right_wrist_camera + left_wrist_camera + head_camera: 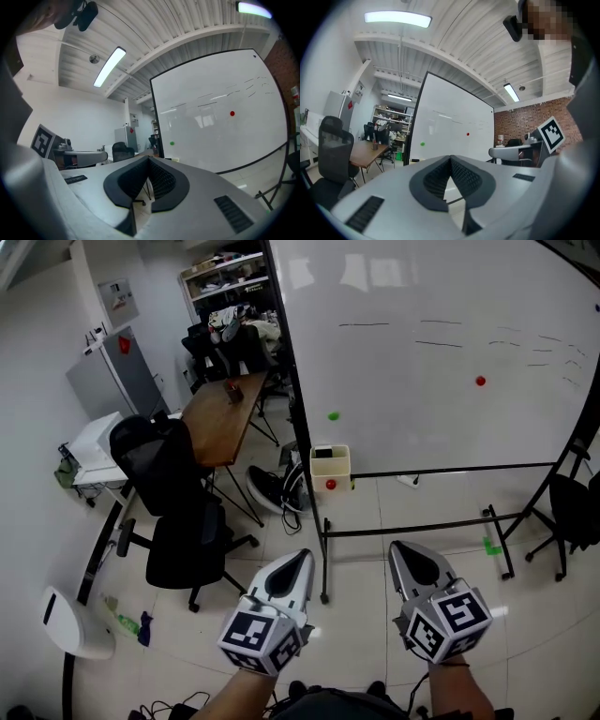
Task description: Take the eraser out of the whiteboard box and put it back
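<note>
In the head view, the left gripper (301, 556) and right gripper (399, 548) are held well short of the whiteboard (431, 352). The box (330, 468) is hung at its lower left, and a dark shape in its top is taken for the eraser (323, 453). In the left gripper view the jaws are closed on nothing; in the right gripper view likewise. Jaws should be opened only once above the box.

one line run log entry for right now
stage: before pick | left gripper: shut, empty | right gripper: shut, empty | box: at whiteboard lower left corner, untouched
</note>
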Tool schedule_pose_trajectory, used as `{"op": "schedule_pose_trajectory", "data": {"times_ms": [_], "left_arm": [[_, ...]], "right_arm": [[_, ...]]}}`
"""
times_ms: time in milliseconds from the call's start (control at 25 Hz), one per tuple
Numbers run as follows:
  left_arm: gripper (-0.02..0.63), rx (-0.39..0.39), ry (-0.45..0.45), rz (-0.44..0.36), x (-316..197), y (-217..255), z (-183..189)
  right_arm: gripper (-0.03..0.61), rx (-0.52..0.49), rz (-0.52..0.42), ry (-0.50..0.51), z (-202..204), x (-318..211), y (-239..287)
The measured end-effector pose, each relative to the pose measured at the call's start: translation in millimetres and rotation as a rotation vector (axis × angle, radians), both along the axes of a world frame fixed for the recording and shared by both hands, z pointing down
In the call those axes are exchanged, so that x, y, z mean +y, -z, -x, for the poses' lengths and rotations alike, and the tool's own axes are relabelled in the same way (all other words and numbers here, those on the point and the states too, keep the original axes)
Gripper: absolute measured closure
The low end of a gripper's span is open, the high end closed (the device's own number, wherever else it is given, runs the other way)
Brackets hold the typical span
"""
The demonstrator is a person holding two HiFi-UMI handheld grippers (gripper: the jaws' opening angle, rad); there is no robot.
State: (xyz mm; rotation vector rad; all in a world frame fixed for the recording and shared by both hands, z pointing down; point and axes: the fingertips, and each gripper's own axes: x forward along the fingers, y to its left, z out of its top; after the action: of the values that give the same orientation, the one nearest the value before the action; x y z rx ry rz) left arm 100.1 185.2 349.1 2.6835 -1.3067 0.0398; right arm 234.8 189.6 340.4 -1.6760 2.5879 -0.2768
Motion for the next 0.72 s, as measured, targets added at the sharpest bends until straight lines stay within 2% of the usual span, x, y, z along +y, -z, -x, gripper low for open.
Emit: {"op": "schedule_pose_trajectory", "data": {"times_ms": [120,280,720], "left_arm": [[0.586,-0.002,-0.013,-0.002,10.4,1.7,32.7],[0.588,0.004,-0.022,-0.018,15.4,3.3,55.1],[0.587,0.033,-0.048,-0.03,22.1,7.6,63.6]], "right_arm": [[0.554,-0.002,-0.019,-0.029,22.2,11.6,11.2],[0.554,-0.009,-0.026,-0.058,38.8,20.5,15.0],[0.554,0.03,-0.041,-0.062,59.6,28.5,19.7]]}}
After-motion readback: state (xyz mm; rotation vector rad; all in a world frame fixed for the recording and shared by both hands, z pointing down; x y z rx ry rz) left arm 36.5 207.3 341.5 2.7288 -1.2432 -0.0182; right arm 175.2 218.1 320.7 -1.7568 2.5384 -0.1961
